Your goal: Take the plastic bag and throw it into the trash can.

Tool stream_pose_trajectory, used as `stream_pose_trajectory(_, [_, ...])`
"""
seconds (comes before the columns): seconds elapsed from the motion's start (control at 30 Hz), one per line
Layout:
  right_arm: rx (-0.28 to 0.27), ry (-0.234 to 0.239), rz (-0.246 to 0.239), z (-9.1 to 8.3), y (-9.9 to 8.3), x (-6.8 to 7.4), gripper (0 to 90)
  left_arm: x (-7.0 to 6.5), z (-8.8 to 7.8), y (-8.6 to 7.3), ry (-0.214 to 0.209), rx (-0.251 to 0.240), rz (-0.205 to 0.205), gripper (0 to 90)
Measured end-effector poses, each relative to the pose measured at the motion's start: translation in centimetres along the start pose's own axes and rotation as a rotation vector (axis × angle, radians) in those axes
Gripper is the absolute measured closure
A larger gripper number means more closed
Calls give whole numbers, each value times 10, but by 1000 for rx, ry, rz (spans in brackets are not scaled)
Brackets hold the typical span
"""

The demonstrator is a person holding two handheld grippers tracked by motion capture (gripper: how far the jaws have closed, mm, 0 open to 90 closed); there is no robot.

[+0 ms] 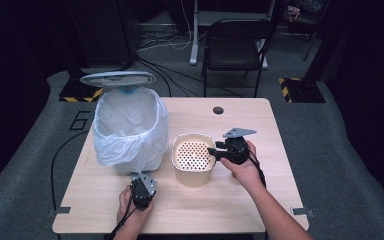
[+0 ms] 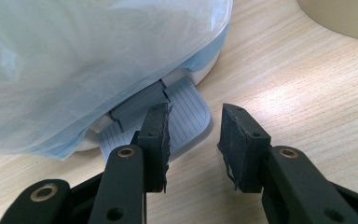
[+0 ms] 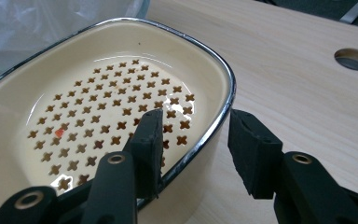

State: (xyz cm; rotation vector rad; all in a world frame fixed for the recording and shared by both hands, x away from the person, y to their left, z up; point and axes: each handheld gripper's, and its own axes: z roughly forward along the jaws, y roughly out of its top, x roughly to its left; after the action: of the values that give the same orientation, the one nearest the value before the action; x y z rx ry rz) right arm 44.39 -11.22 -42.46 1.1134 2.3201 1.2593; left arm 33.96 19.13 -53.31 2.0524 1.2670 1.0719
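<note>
Straddling the right rim of the cream tub [image 3: 228,88] with the right gripper [image 3: 193,135]: one finger [image 3: 149,135] inside, over the perforated insert with cross-shaped holes, the other outside the wall. Parted, with a visible gap between outer pad and metal rim; not clamped on it. Reaching in from the right in the high view, hand wrapped round the gripper body.

Sitting mid-table, just right of the bin [image 1: 130,125], on the pale wooden table [image 1: 230,200]. Upright, standing flat. Small orange speck on the insert, too small to tell what.

Pointing the left gripper [image 2: 193,135] away from the person at the near foot of the bin. Parted too, nothing between the pads, bare table showing through the gap. Left finger [image 2: 154,135] over the ribbed grey pedal [image 2: 191,116]; cannot tell whether pressing or just above. Right finger over bare wood beside the pedal.

Standing at the table's far left, lined with a translucent bag [image 2: 74,56] draped over its rim and sides. Lid [image 1: 117,78] raised at the far side.
</note>
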Motion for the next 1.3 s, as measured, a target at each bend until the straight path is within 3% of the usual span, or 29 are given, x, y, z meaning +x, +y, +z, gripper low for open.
stream_pose_trajectory(0.17, [27, -23, -23, 7, 3, 2, 549, 0, 0, 0, -7, 4, 0, 623])
stream_pose_trajectory(0.37, [50, -22, -37, 3, 2, 3, 572, 1, 0, 0, -8, 2, 3, 623])
stream_pose_trajectory(0.57, [54, -2, -53, -10, -7, 7, 577, 1, 0, 0, -8, 3, 3, 623])
stream_pose_trajectory(0.83, [23, 55, -14, -31, -22, 13, 550, 1, 0, 0, -8, 3, 4, 623])
stream_pose_trajectory(1.13, [45, 47, -37, -32, -21, 19, 596, 1, 0, 0, -9, 2, 3, 623])
stream_pose_trajectory(1.3, [60, 72, -51, -35, -23, 22, 616, 1, 0, 0, -9, 0, 4, 623])
